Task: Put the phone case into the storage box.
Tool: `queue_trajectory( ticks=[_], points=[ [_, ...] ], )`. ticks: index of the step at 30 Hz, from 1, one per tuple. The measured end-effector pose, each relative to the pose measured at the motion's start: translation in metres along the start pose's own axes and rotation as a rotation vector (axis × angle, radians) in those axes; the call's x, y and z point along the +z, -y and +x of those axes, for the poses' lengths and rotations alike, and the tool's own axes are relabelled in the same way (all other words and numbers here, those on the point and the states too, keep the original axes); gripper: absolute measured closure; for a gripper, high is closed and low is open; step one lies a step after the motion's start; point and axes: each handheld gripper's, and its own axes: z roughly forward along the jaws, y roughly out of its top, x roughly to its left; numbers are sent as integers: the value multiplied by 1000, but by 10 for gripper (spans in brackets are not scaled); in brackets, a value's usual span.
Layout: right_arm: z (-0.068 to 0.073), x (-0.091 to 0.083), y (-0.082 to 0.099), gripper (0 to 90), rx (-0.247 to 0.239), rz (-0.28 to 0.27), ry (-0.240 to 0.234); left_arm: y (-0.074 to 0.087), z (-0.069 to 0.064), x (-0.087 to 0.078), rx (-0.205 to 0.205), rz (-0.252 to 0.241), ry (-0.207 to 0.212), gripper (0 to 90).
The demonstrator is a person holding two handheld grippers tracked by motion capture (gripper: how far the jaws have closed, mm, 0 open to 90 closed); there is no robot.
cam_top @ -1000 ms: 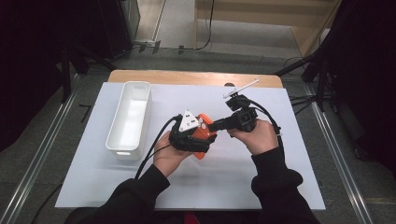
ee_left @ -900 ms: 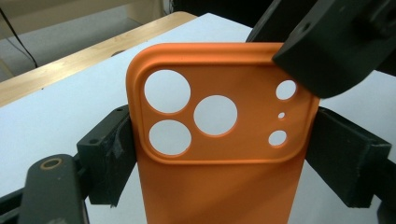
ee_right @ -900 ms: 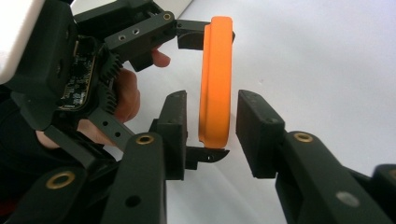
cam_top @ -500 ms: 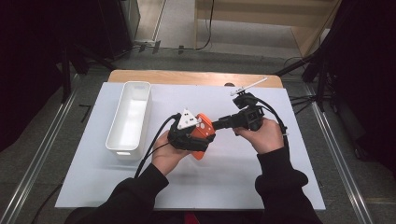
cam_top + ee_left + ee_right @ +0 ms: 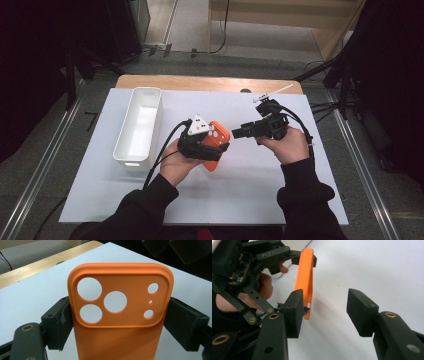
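High view: the right gripper (image 5: 239, 133) has swung down from the far side toward the orange phone case (image 5: 218, 142), probably for a handover.

Left gripper view: the left gripper (image 5: 120, 322) clamps the case by its edges above the tabletop (image 5: 30, 295).

Right gripper view: its jaws gape, empty, just beside the case.

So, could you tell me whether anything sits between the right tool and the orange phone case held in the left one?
Nothing visible does. The right tool is open and points at the orange phone case, which the left tool clamps by its side edges. Between them lies bare white table.
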Motion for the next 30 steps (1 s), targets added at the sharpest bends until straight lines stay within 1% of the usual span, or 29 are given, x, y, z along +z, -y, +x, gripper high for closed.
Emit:
queue_trajectory(
  ticks=[3, 8, 11, 12, 15, 16, 18, 20, 22, 25, 26, 29, 30],
  points=[
    [-1, 0, 1, 465, 7, 2, -6, -1, 1, -1, -4, 0, 4, 158],
    [-4, 2, 3, 443, -14, -4, -13, -2, 4, -3, -6, 7, 11, 158],
    [-4, 4, 5, 431, -21, -1, -8, -3, 4, -4, -6, 6, 12, 158],
    [-5, 5, 6, 426, -30, -2, -10, -3, 4, -4, -9, 10, 20, 158],
    [-5, 6, 7, 417, -32, -2, -17, -4, 5, -5, -6, 13, 25, 158],
    [-6, 7, 8, 409, -49, -3, -19, -5, 6, -6, -5, 20, 29, 158],
    [-5, 7, 9, 409, -50, -2, -15, -5, 6, -6, -7, 19, 30, 158],
    [-6, 9, 11, 409, -62, 2, -18, -5, 6, -7, -12, 17, 31, 158],
    [-5, 9, 13, 405, -72, -2, -17, -6, 7, -8, -17, 14, 34, 158],
    [-6, 9, 15, 400, -75, -6, -21, -6, 9, -8, -20, 14, 36, 158],
    [-7, 10, 17, 393, -89, -9, -19, -6, 9, -8, -18, 15, 37, 158],
    [-7, 10, 19, 381, -92, -16, -30, -6, 10, -9, -25, 19, 38, 158],
    [-7, 10, 20, 373, -103, -23, -35, -6, 10, -9, -25, 20, 41, 158]
  ],
)
